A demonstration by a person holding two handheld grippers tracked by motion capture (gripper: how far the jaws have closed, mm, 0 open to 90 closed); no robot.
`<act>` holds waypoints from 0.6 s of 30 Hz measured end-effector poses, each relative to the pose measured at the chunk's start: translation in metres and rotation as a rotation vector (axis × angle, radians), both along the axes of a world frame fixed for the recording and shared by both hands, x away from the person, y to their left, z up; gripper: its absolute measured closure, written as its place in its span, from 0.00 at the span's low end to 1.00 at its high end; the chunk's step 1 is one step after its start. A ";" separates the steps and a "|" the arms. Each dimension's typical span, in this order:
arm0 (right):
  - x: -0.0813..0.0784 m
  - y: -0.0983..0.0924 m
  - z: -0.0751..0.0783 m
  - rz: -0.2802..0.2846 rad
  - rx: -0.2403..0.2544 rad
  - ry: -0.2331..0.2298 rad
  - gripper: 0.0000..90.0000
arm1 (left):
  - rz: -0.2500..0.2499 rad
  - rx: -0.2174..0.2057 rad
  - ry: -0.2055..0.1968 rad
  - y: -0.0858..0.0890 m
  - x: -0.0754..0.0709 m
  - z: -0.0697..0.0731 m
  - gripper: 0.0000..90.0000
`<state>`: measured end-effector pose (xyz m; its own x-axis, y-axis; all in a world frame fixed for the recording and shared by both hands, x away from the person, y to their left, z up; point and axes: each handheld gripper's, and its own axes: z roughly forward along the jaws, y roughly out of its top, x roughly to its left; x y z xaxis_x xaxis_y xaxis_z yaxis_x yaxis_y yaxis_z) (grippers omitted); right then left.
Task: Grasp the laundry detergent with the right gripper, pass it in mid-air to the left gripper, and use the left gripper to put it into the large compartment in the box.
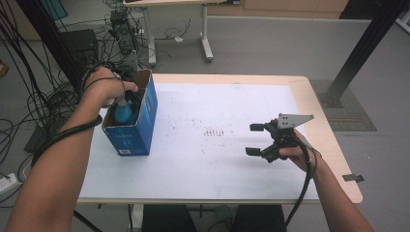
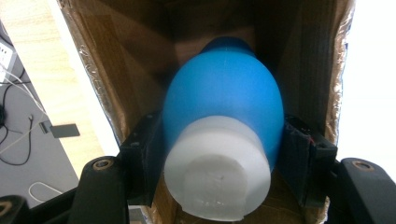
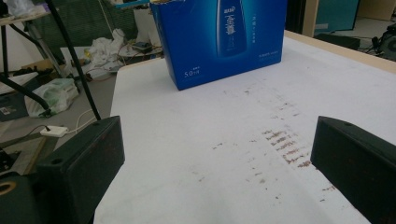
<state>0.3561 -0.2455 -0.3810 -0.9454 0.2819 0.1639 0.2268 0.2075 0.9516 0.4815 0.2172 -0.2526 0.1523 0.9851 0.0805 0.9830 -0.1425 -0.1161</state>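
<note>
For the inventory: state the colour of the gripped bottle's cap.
White cap, clearest in the left gripper view.

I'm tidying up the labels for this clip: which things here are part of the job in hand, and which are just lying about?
In the job:
- left gripper, shut on the blue bottle
- blue box, which the bottle sits in

Just lying about:
- right gripper, open, over the table
- brown marks
- floor cables
</note>
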 end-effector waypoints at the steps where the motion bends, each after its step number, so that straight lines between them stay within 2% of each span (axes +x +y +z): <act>1: 0.000 0.000 0.000 0.000 -0.001 0.000 0.03 | -0.002 0.001 -0.002 0.000 0.000 0.000 0.42; 18: 0.000 -0.001 -0.001 -0.004 0.002 0.000 0.03 | 0.001 0.000 -0.004 0.000 0.001 -0.001 0.42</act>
<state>0.3561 -0.2465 -0.3820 -0.9443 0.2849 0.1647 0.2277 0.2045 0.9520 0.4822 0.2169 -0.2532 0.1510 0.9852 0.0814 0.9835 -0.1414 -0.1124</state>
